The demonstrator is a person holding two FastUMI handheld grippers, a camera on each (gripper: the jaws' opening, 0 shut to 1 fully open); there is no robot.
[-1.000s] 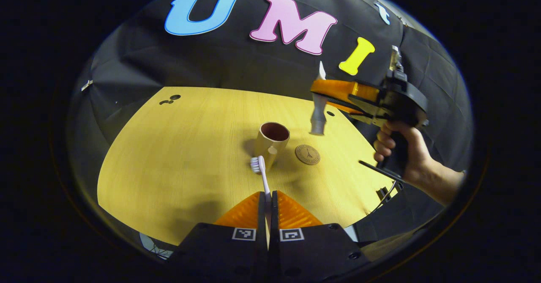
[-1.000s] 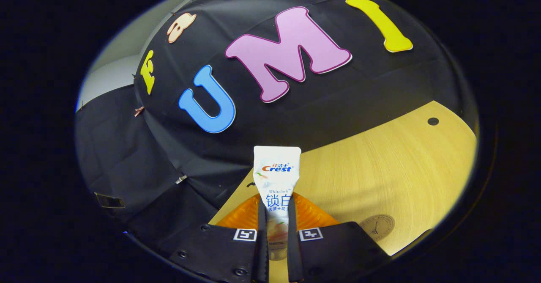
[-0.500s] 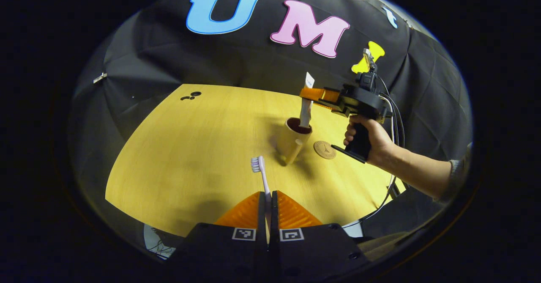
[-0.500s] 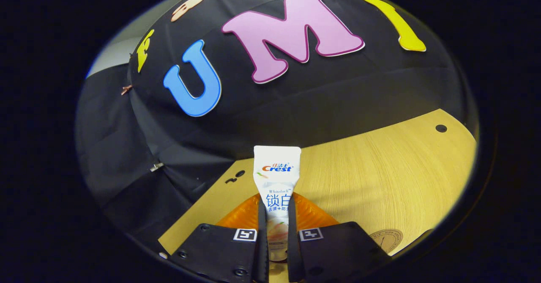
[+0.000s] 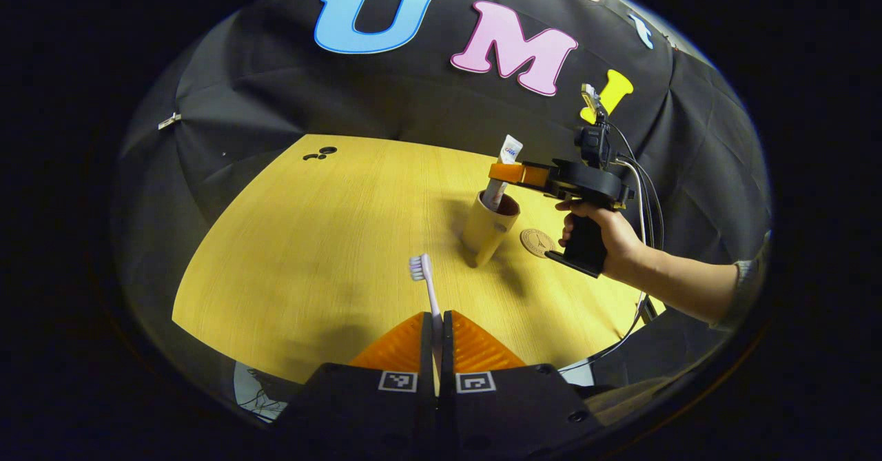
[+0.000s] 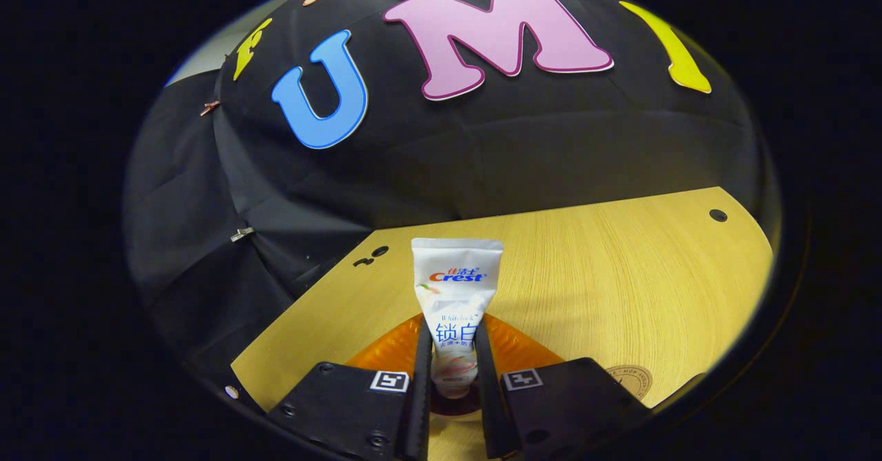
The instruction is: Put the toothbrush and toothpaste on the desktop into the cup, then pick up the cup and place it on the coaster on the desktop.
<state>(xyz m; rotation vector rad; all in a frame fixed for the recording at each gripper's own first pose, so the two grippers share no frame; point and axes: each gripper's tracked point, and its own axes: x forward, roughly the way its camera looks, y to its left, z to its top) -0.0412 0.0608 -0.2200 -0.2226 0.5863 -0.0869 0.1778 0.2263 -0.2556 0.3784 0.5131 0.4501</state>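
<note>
The desktop [image 5: 303,240] is a pale wood surface, bare across most of its left half. On it, well toward the right, stands the cup [image 5: 486,230], upright, with the round coaster [image 5: 539,242] just beside it and not touching.

The right gripper [image 5: 506,171], held in a person's hand [image 5: 610,240], sits level over the cup's mouth. The toothpaste [image 6: 455,309] stands between its fingers with the lower end inside the cup and the flat crimped end up, leaning slightly. In the right gripper view the jaws appear slightly spread around the tube; whether they press on it I cannot tell.

The left gripper [image 5: 437,333] is well back from the cup, jaws pressed together on the handle of the toothbrush [image 5: 426,287], bristle head pointing forward above the desktop.

Risks, as judged: the tube is tall against the cup and leans, so on release it may tip outward or upset the cup. If the right gripper withdraws sideways, a finger could drag the tube or knock the rim. Inserting the toothbrush beside it leaves little room; a poor angle could push the cup toward the coaster or over.
</note>
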